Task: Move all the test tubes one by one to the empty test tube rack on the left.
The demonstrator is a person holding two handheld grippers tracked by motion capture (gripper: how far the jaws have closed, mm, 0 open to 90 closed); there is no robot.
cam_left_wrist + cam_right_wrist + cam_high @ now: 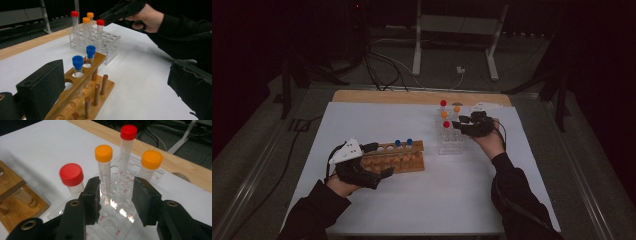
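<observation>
We held the left tool (371, 161) low at the near-left end of the wooden rack (404, 156), its jaws wide apart and straddling that end, clamped on nothing. Our left forearm came in from the bottom edge, angled toward the rack. Two blue-capped tubes (83, 63) stood upright in the rack's far holes. Our right hand (490, 142) reached forward, holding the right tool (463, 121) over the clear rack (450, 144) on the white surface (462, 190). Its jaws stood apart, empty, pointing at the orange-capped tube (104, 168) among the red-capped ones (71, 178).
</observation>
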